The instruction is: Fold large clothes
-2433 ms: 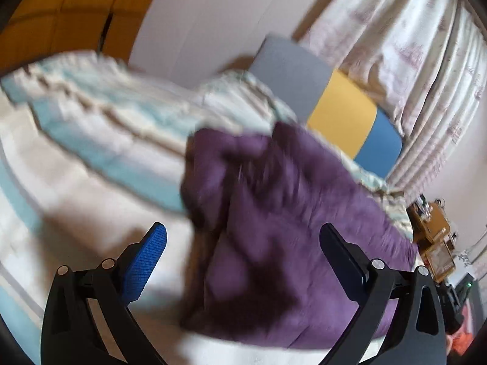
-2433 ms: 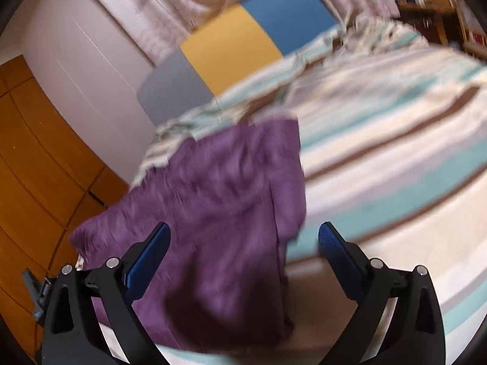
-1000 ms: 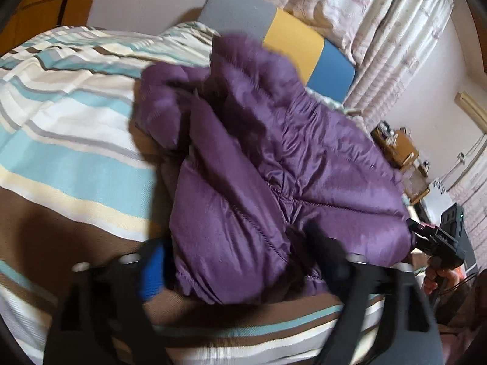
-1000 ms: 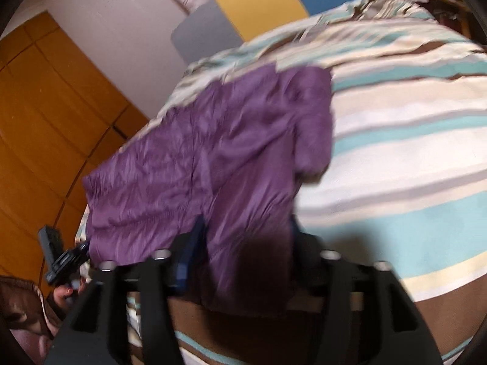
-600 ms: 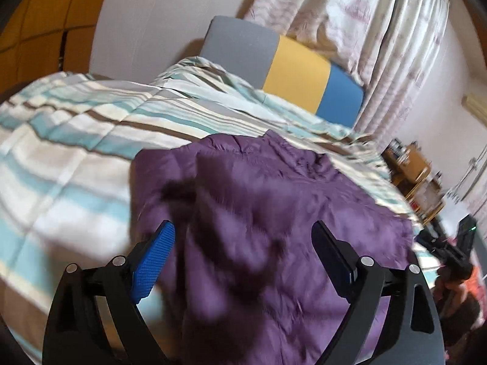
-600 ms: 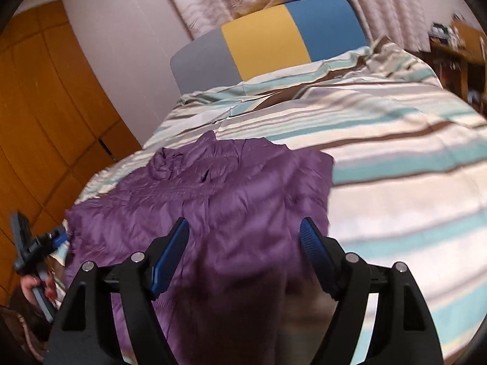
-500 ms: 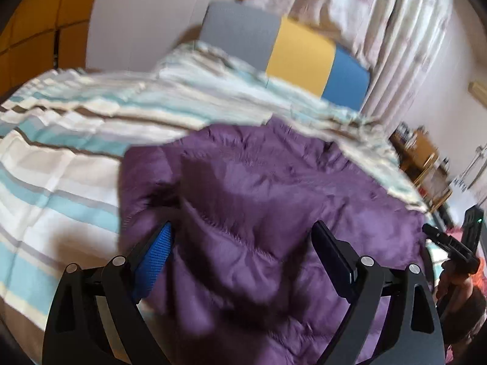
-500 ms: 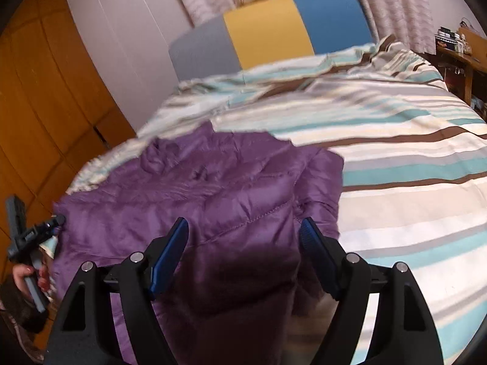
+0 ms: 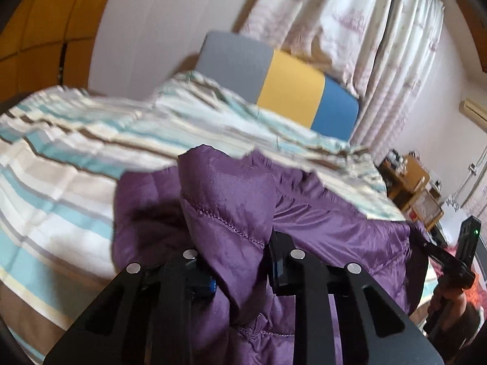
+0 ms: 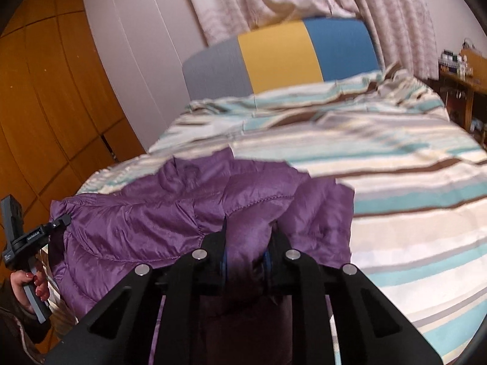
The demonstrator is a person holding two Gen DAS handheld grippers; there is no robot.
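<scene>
A: Left wrist view. Bedroom: bed point(image 9: 61, 164) with striped cover, tri-colour headboard point(image 9: 283, 91), curtains point(image 9: 350, 45) behind. Purple jacket point(image 9: 319, 228) lay bunched on the bed, no neat fold visible; judged early in the task. Left tool point(image 9: 240, 267) had just been closing, its jaws now pinched on a raised ridge of the jacket right at the tips.

B: Right wrist view. Same bed point(image 10: 411, 213), wooden wardrobe point(image 10: 45, 106) at left. Jacket point(image 10: 137, 222) spread leftward from the tips. Right tool point(image 10: 246, 255) had likewise just closed, a fold of jacket clamped between its pads. Near edge gripped at both ends; folding over and flattening judged remaining.
</scene>
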